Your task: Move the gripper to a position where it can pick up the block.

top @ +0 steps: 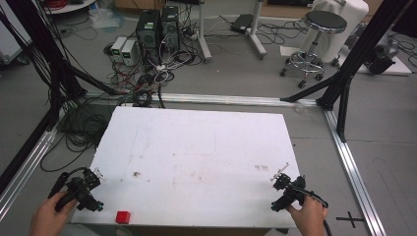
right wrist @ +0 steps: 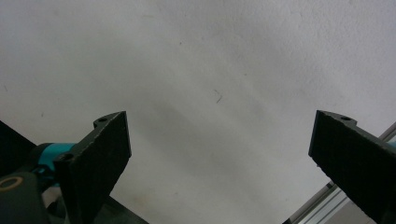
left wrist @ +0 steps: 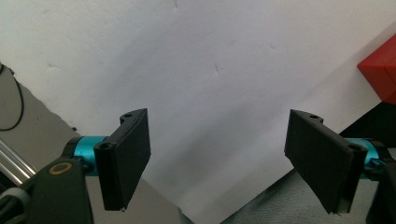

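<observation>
A small red block (top: pixel 123 217) lies near the front edge of the white table (top: pixel 196 157), left of centre. My left gripper (top: pixel 91 183) hovers over the table's front left corner, a little left of the block, held by a hand. In the left gripper view its jaws stand wide apart with nothing between them, and the red block (left wrist: pixel 380 70) shows at the right edge. My right gripper (top: pixel 281 178) is at the table's front right corner, also in a hand. Its jaws are spread wide over bare white board (right wrist: pixel 210 84).
Black frame posts (top: pixel 349 64) and aluminium rails (top: pixel 351 162) border the table. Computer towers (top: pixel 157 29), tangled cables (top: pixel 142 83) and a stool (top: pixel 314 39) stand on the floor behind it. A faint brown stain (top: pixel 136 174) marks the board.
</observation>
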The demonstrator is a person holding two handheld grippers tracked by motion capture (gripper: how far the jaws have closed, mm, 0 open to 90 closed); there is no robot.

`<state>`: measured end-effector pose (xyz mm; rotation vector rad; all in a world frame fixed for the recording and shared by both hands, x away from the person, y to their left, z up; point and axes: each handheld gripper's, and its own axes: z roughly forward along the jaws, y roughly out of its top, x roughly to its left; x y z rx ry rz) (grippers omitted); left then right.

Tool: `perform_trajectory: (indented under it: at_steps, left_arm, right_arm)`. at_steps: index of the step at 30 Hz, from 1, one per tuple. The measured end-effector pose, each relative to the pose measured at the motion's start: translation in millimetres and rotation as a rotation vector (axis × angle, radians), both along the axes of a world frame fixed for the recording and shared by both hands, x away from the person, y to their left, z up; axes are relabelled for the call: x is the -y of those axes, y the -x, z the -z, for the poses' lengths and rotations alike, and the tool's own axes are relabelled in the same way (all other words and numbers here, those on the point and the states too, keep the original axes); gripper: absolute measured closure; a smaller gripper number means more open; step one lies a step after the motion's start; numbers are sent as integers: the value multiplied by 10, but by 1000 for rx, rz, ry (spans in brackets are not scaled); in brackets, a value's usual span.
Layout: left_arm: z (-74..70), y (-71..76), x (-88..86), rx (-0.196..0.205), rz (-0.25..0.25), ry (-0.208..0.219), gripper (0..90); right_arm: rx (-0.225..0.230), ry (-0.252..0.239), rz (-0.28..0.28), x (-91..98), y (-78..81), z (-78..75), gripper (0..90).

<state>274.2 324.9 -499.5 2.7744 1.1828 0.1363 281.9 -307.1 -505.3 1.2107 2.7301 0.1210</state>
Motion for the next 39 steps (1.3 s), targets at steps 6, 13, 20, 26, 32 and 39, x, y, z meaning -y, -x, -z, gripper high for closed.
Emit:
perform_trajectory:
  at_steps: [6,13,20,26,32,39]
  left_arm:
    - [7,1,-7,0,-4,5,228]
    - [15,7,-10,5,3,5,229]
    - [45,7,-16,7,20,-4,229]
    - [41,-35,-19,3,67,-22,228]
    - [21,-77,-31,3,153,-7,228]
    - [-12,-100,-19,-1,279,-25,229]
  right_arm:
    - [3,3,-1,2,2,0,49]
    - [8,2,4,5,5,-13,49]
    - [8,-1,3,4,15,-16,49]
    - [16,-11,12,35,52,-36,49]
    - [12,-13,13,38,64,-40,49]
    - [6,-7,8,10,60,-27,49]
